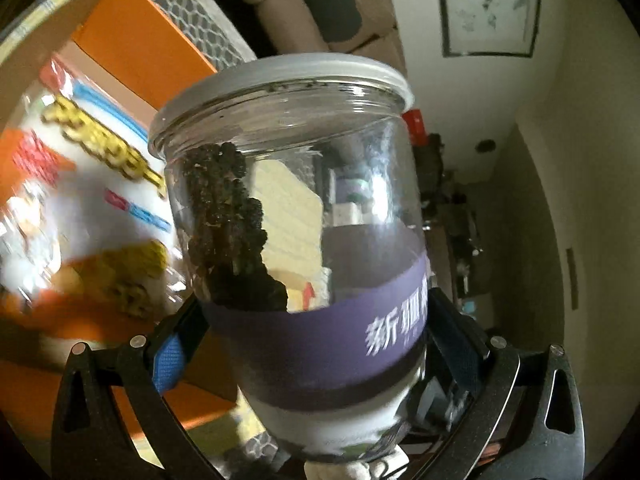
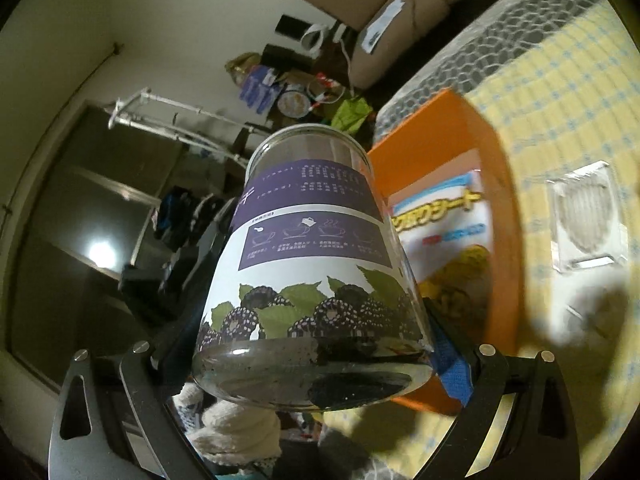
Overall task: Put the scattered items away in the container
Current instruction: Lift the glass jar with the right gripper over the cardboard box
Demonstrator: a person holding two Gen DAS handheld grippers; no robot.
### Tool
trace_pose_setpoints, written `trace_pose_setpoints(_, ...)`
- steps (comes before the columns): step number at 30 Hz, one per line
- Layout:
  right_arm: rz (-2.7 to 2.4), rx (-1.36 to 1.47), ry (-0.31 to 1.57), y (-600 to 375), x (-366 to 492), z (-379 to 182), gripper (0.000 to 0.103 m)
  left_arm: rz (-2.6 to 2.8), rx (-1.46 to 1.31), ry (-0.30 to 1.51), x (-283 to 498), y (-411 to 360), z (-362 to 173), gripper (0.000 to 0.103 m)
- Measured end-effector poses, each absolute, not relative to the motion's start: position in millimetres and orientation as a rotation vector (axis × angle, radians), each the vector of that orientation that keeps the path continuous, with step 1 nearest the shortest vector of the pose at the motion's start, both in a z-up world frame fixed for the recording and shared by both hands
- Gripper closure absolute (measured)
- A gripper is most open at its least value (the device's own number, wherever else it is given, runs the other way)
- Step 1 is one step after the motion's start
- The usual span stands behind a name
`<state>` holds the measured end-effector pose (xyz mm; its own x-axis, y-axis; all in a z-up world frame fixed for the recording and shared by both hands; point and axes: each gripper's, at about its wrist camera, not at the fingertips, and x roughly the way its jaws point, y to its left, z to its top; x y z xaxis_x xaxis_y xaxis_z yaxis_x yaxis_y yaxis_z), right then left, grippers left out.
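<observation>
Both the left hand-held gripper (image 1: 316, 344) and the right hand-held gripper (image 2: 312, 344) clamp the same glass jar (image 1: 292, 208) of dark dried berries, held tilted in the air just beside the orange box (image 2: 472, 128) containing a snack packet (image 2: 448, 220).

Left gripper (image 1: 316, 356) and right gripper (image 2: 312, 356) fingers both clamped.
</observation>
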<state>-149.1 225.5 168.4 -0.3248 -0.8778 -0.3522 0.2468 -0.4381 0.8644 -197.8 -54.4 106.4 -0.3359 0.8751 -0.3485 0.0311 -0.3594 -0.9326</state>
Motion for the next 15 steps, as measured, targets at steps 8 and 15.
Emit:
trace_pose_setpoints(8,-1.896,1.155,-0.794,176.6,-194.2,161.9,0.004,1.754,-1.272,-1.370,-240.1,-84.5,78.2,0.001)
trace_pose_setpoints(15,-1.868,1.240,-0.967,199.0,-224.6,127.5,0.002,1.734,-1.263,-1.519,-247.3,-84.0,39.4,0.002)
